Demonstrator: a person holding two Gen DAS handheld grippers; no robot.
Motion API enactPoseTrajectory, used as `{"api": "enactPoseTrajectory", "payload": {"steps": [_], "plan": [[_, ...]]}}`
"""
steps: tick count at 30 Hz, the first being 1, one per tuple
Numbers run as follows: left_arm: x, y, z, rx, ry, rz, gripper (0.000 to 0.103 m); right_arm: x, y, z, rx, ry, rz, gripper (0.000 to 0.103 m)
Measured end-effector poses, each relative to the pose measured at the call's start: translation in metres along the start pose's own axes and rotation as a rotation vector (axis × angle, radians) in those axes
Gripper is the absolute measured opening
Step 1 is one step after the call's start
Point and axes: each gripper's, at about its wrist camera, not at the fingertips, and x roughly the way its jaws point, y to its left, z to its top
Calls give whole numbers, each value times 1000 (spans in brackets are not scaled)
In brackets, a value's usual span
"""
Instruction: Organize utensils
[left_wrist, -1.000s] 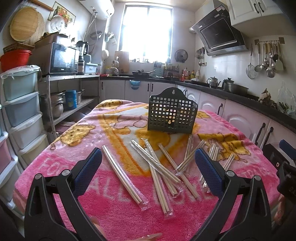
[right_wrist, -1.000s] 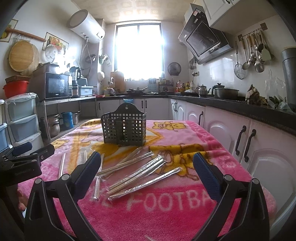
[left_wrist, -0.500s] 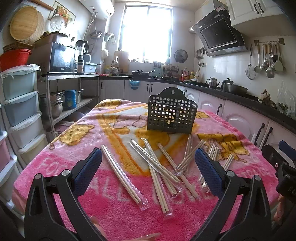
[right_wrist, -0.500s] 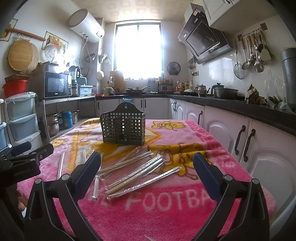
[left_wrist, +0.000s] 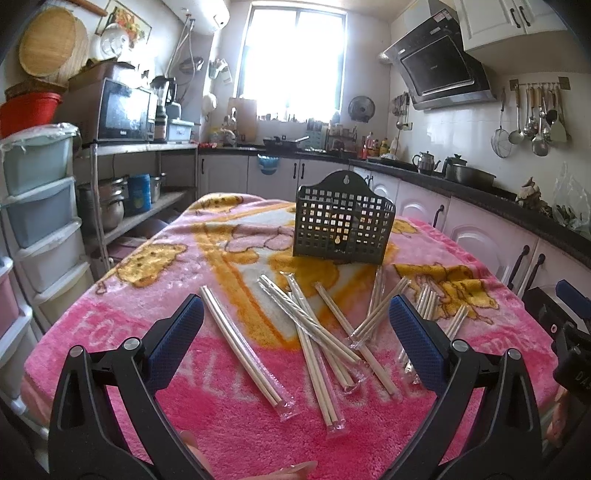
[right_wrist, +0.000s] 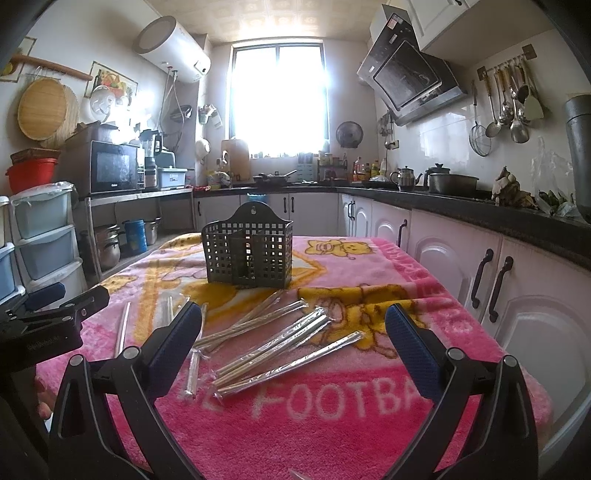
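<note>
Pink blanket (left_wrist: 229, 417) with yellow cartoon figures and white lettering covers the whole table, the biggest thing in both wrist views. On it, toward 12 o'clock from either gripper, stands the dark grid utensil holder (left_wrist: 341, 230), upright, with an arched back plate and a hanging hole; the right wrist view shows inner dividers (right_wrist: 248, 254), and no utensils show inside it.

Between holder and grippers lie the wrapped chopstick pairs (left_wrist: 317, 332), scattered flat on the blanket in clear sleeves. In the left wrist view one pair (left_wrist: 242, 349) lies alone at about 11 o'clock, running diagonally, apart from the rest; several others cross one another in a loose heap at 12 to 1 o'clock, and a few more lie farther toward 2 o'clock. In the right wrist view the nearest pair (right_wrist: 291, 363) lies slantwise at 12 o'clock, with others fanned behind it toward the holder.

Left gripper (left_wrist: 295, 328) hangs above the near blanket edge, its blue-padded fingers spread wide with nothing between them. Right gripper (right_wrist: 293, 328) is likewise spread wide and holds nothing. Each gripper shows at the edge of the other's view: the left one at 9 o'clock in the right view, the right one at 3 o'clock in the left.
</note>
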Motion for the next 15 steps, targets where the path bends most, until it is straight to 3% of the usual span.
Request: {"api": "enactPoseTrajectory", "payload": {"steps": [6, 15], "plan": [[14, 12, 6, -38, 58, -32, 92, 14, 2, 10, -25, 9, 11, 97], [35, 20, 16, -26, 116, 4, 92, 57, 10, 27, -29, 107, 88, 97]]}}
